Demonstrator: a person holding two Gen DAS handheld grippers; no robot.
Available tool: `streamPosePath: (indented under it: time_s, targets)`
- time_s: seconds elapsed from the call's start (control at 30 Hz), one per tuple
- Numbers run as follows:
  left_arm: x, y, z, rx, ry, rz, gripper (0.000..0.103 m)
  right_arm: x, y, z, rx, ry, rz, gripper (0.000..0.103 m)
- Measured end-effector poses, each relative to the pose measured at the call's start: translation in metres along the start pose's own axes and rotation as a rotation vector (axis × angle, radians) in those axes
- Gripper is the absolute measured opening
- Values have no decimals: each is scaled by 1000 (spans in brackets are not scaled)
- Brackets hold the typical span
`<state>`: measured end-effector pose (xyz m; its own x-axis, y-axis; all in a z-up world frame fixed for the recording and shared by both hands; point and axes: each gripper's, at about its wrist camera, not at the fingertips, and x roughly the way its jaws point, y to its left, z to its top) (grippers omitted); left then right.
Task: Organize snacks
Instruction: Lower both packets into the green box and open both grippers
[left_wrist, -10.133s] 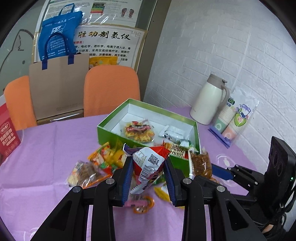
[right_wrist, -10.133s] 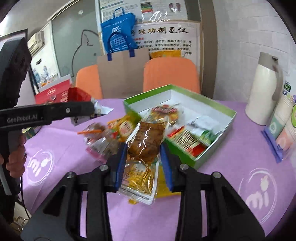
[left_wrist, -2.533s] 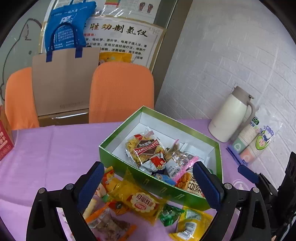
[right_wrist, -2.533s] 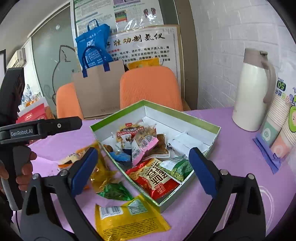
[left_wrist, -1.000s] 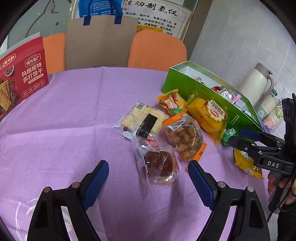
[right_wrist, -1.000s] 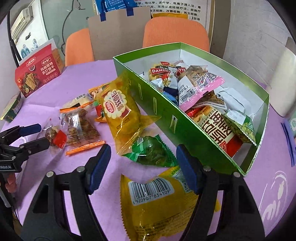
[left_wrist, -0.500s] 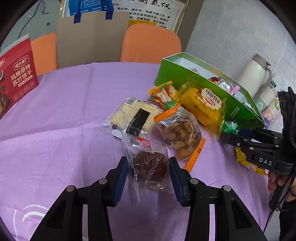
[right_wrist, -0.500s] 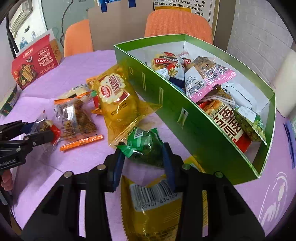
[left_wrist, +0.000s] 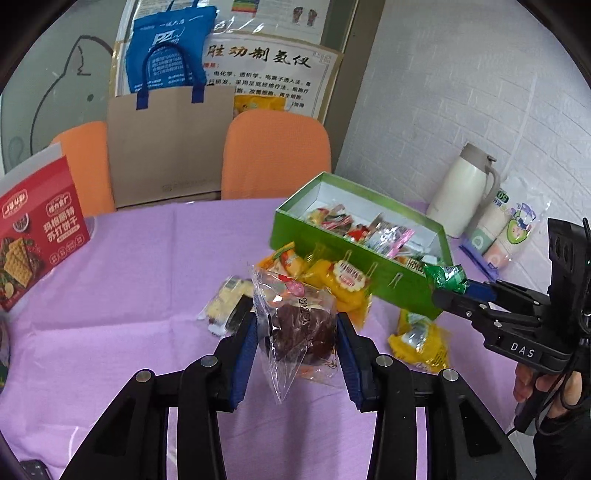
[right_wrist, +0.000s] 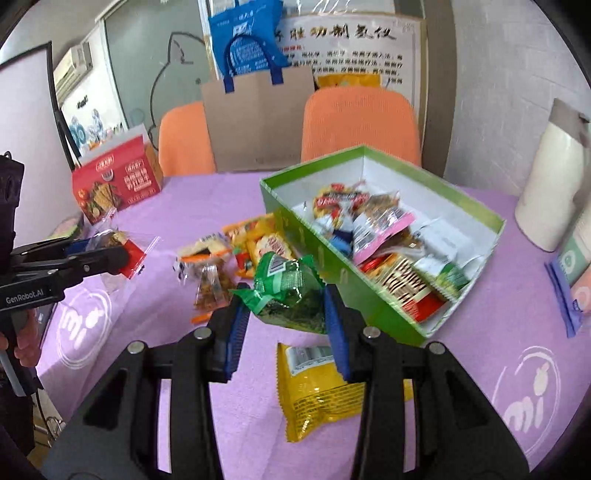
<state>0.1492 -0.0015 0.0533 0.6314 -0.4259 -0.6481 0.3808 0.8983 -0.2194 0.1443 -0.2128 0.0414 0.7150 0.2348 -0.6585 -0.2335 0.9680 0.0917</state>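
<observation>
- left wrist view: left gripper (left_wrist: 295, 343) clamped on a clear packet with a dark brown cake (left_wrist: 301, 325), held above the purple tablecloth (left_wrist: 147, 266)
- right wrist view: right gripper (right_wrist: 282, 317) clamped on a green snack pack (right_wrist: 286, 291), lifted just beside the near long wall of the green box (right_wrist: 373, 310)
- green box sits open toward the far right of the table, already holding mixed packets: a pink-edged one (right_wrist: 380, 225), a red and white one (right_wrist: 338, 203), a striped red one (right_wrist: 406, 284)
- loose on the cloth by the box's left wall: yellow pastry pack (left_wrist: 347, 284), orange candy bag (left_wrist: 286, 260), cracker pack with black label (left_wrist: 229, 306), clear nut packet (right_wrist: 212, 291)
- yellow bag with barcode (right_wrist: 317, 387) lies flat right under the right gripper, near the box corner
- around: red cracker box (left_wrist: 35, 236) at left edge, white thermos (left_wrist: 461, 192) and paper cup sleeve (left_wrist: 506, 236) behind the box, two orange chairs (left_wrist: 277, 155), brown paper bag (left_wrist: 166, 144)
- a hand (left_wrist: 543, 384) shows on the right gripper's handle
</observation>
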Motion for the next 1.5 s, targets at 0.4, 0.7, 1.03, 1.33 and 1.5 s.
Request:
streamPosePath:
  time_s: [0.4, 0.7, 1.03, 1.33, 1.5]
  targets:
    - [49, -51, 74, 1, 10, -74, 42, -31, -74, 2, 159, -108, -79, 42]
    - [123, -61, 109, 4, 51, -23, 42, 6, -95, 10, 167, -111, -82, 42]
    - [175, -43, 110, -50, 67, 7, 93, 59, -95, 11, 95, -54, -109, 78]
    - [152, -35, 94, -25, 36, 50, 95, 32, -88, 6, 110, -111, -137, 94]
    - [108, -33, 92, -9, -16, 70, 95, -5, -72, 13, 140, -164, -96, 99]
